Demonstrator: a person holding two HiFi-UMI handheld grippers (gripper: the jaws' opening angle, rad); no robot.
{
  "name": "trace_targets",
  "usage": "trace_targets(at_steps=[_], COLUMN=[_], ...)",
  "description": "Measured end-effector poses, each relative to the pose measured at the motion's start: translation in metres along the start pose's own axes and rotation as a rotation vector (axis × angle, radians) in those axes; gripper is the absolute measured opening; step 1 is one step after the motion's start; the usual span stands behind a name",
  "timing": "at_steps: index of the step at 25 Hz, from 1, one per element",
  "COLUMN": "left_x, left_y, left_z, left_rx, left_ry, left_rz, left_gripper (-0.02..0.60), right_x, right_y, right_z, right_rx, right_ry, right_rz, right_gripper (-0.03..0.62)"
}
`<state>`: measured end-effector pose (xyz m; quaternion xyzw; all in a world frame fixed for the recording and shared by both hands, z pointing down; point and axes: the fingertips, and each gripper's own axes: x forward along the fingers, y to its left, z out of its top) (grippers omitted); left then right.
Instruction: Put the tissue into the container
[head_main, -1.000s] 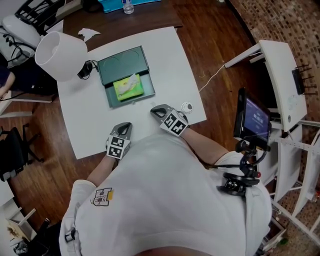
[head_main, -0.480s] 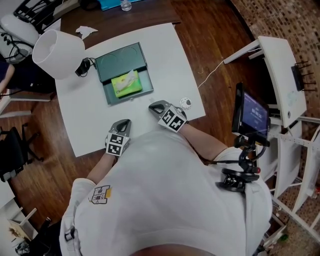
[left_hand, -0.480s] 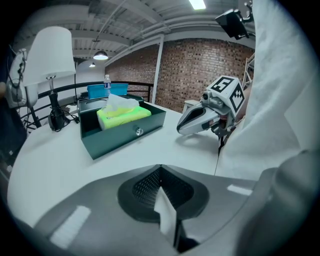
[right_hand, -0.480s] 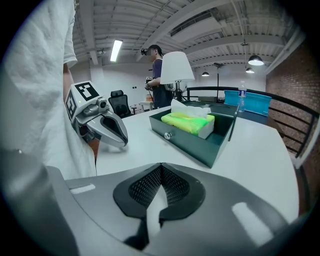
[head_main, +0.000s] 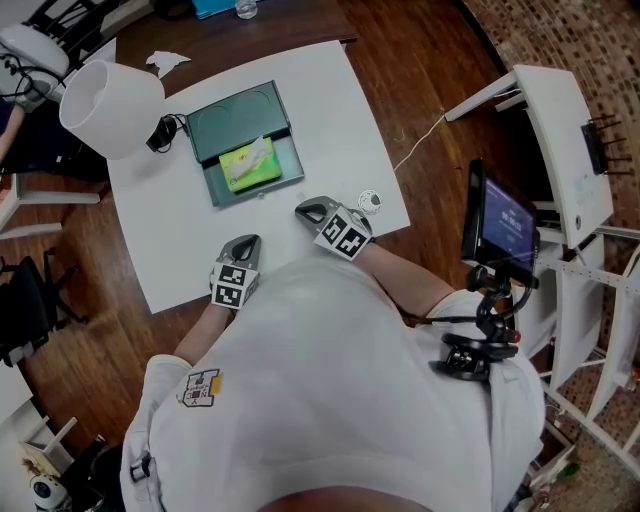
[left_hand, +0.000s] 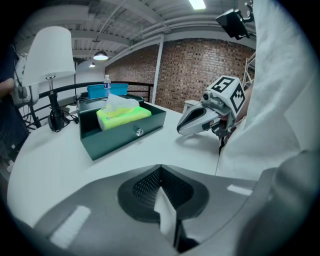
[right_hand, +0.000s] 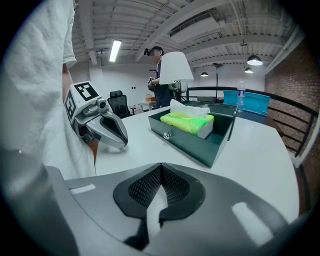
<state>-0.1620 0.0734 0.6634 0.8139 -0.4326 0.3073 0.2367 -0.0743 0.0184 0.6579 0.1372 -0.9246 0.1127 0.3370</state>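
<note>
1. As it lies now, the tissue (head_main: 250, 165) is already inside the container (head_main: 262, 193), in the open tray on the bench (head_main: 340, 110). We judge the placing done, or very nearly so.
2. We take the tissue for a soft pack in a thin yellow-green wrap. It should be light, give under a squeeze, and probably be a little slick on the film. It is not fragile, though a hard pinch would crumple it.
3. If we have to shift it, we take hold across its two long flanks, about mid-length and low on the body. We leave the white sheet alone, since a pull there would most likely draw out paper and not lift the pack.
4. The pack lies flat. Its long axis runs along the tray's front wall, the wall that carries the small knob (left_hand: 139, 131). Its opening faces up, and the white sheet stands out of the top.
5. Our left hand-held gripper (head_main: 247, 245) has its jaws pressed together with nothing between them. It sits at the bench's near edge, well apart from the container.
6. Our right hand-held gripper (head_main: 305, 210) is likewise pressed together and empty. It sits near the tray's front corner without touching it.
</note>
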Motion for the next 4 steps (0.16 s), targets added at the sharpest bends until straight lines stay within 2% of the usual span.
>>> trace_targets(at_steps=[4], left_x=[-0.0018], left_y=[-0.0062], left_z=[-0.0051], left_rx=[-0.002], left_ry=[0.008], left_rz=[-0.005], left_gripper=[0.000], right_x=[-0.0040], right_y=[0.0048], right_z=[-0.0028], right_rx=[0.017], right_ry=[0.001], right_rz=[-0.006], right_gripper=[0.000])
